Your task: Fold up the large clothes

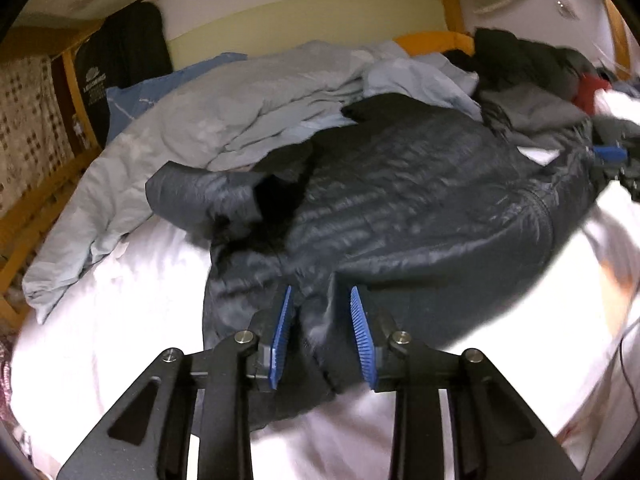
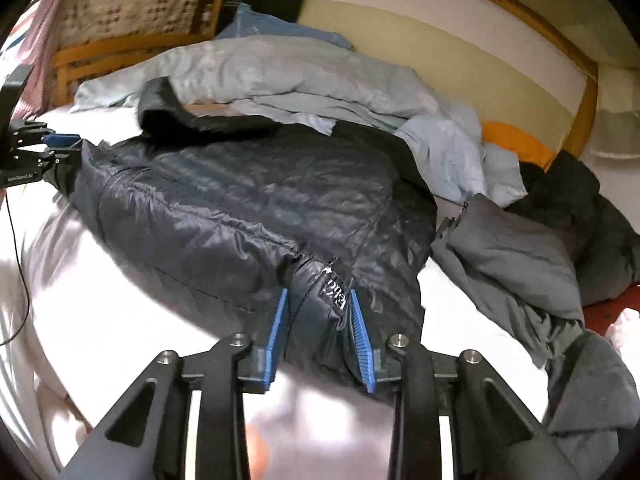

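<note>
Lying spread on a white sheet is one dark quilted jacket, with one rumpled pale-blue duvet behind it and one heap of grey and black clothes beside it. Two grippers work it: the left gripper has jacket fabric bunched between its blue pads, clenched on one edge. The right gripper grasps the opposite edge, at the jacket's label.

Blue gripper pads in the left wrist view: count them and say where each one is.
3. Two on the left gripper, either side of a fold of the dark puffer jacket; one on the right gripper at the jacket's far edge. Its other pad is hidden.
</note>
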A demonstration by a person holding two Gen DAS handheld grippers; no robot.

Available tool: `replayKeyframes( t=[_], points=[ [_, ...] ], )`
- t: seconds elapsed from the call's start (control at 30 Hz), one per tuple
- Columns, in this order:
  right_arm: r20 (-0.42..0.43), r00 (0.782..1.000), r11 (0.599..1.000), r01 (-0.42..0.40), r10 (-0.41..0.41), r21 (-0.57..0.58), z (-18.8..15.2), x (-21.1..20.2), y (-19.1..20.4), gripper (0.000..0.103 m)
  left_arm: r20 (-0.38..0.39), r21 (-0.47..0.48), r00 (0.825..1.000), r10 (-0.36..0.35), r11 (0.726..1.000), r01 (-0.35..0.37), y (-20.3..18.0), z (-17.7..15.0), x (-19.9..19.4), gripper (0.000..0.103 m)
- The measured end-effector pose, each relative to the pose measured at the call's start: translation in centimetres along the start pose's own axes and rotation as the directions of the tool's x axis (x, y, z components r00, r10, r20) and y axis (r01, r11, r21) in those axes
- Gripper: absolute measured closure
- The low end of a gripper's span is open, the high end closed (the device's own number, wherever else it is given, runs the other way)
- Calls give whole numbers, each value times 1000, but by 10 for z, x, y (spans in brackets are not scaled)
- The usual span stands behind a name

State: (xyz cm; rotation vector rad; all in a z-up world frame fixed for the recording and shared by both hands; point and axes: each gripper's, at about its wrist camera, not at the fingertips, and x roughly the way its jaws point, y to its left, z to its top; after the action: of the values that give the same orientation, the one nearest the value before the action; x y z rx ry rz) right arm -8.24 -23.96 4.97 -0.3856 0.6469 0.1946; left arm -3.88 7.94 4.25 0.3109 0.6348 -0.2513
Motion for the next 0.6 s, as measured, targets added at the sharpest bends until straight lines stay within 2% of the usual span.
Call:
replayKeyframes(
  t=[0.03,0.07,0.1,0.17,0.23,0.3,0.37,0.47,0.53,0.6],
  points=[
    [-1,1000,1000,4,-4,0,-4,-3,3,52,-5,13,1000,7,1000,-7,-6,-5,-2,61],
    [-5,1000,1000,7,-7,1,-7,-5,8,31,-7,33,1000,16,999,-15,-13,-10,-3,49],
    [-5,1000,1000,6,-6,4,-11,-6,12,26,-7,45,1000,20,999,-19,-19,-15,-3,42],
    [-20,999,1000,-27,27,4,-17,-7,25,25,-25,65,1000,15,998,-14,-30,-22,0,41],
    [-33,998,998,-47,46,-29,-23,-8,39,25,-53,98,999,0,995,5,-42,-29,5,35],
    [-50,999,994,-19,14,-103,-29,-4,59,25,-73,157,997,18,988,-7,-55,-39,11,27],
    [-81,997,988,7,-20,-155,-37,4,72,25,-117,214,992,56,976,-30,-63,-51,23,27],
    [-125,991,980,14,-40,-200,-47,10,82,25,-148,237,987,69,971,-33,-66,-62,29,27],
    [-113,993,983,19,-41,-184,-48,8,82,25,-147,223,988,51,975,-17,-65,-64,24,27],
    [-86,996,992,-6,-5,-125,-43,3,76,25,-143,217,989,39,976,-7,-65,-64,21,27]
  ],
)
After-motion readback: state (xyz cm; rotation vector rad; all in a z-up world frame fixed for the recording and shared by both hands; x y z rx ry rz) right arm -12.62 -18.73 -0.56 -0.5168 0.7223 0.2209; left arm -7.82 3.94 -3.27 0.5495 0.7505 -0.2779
